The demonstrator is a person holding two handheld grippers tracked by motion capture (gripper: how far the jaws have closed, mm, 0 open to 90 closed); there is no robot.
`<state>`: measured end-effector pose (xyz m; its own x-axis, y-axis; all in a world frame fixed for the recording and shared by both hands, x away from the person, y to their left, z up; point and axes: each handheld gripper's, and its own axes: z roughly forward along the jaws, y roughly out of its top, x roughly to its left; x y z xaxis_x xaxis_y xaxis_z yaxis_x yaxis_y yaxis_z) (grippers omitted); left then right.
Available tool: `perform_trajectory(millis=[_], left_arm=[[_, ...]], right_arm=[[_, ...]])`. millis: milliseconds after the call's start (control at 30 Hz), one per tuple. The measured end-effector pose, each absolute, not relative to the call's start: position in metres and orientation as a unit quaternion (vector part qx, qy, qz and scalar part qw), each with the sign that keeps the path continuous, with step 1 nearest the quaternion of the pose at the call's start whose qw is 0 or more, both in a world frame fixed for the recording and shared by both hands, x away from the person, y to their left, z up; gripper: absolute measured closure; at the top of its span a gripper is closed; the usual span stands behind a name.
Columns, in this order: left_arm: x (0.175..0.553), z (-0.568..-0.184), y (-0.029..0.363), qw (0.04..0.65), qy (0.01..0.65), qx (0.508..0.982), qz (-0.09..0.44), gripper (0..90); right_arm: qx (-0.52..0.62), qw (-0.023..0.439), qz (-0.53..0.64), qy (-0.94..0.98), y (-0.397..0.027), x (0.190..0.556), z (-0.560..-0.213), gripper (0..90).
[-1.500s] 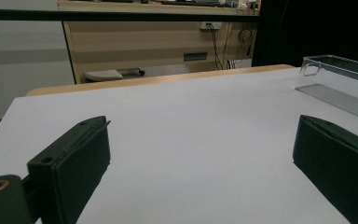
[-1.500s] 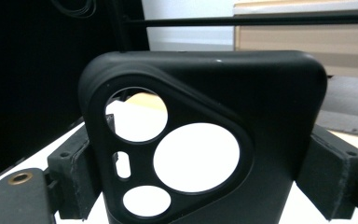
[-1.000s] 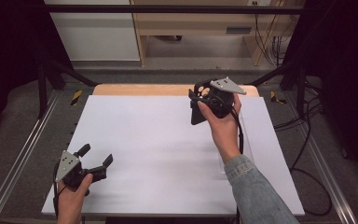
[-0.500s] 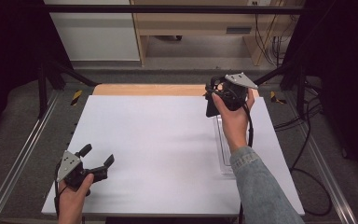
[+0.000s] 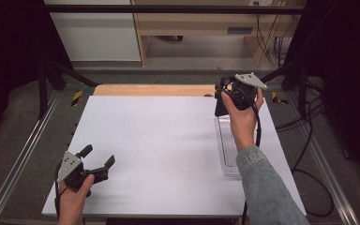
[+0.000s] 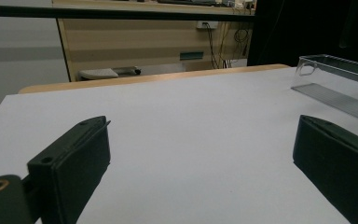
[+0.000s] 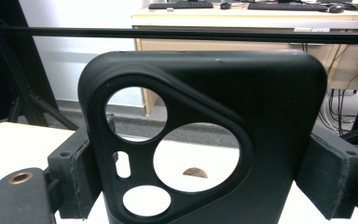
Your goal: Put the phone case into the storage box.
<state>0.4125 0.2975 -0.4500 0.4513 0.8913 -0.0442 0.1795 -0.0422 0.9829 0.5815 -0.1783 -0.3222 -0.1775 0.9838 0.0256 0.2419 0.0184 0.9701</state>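
Two grippers are at work over the white tabletop, and just one of them carries anything. The right gripper is raised near the far right corner with its jaws clenched on a black phone case, one pad against each long edge; in the right gripper view the case stands upright with its camera cutouts facing the lens, the far desk visible through the holes. In the high view the case shows as a dark slab hanging below the hand, above the far end of a clear plastic tray that lies along the right side of the tabletop. The left gripper rests low at the near left corner, jaws released and wide apart with nothing between them (bare tabletop shows in the gap in the left gripper view, and the clear tray sits well off to one side).

My reading is that the case is being carried, either away from the tray or toward it. The hold is by the thin side walls alone, and a soft case can bow under that squeeze; if it flexes, it may pop out from between the pads or twist in the grip. Lowering it at a tilt could also catch a corner on the tray's rim and nudge the light tray across the smooth tabletop.
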Motion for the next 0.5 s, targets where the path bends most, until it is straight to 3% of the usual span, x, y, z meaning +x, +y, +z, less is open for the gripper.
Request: perform_trajectory(millis=[500], left_arm=[[0.412,-0.45,0.296,0.555,0.409,0.649,0.322,4.0]], right_arm=[[0.528,0.389,0.467,0.593,-0.197,0.59,-0.33,14.2]])
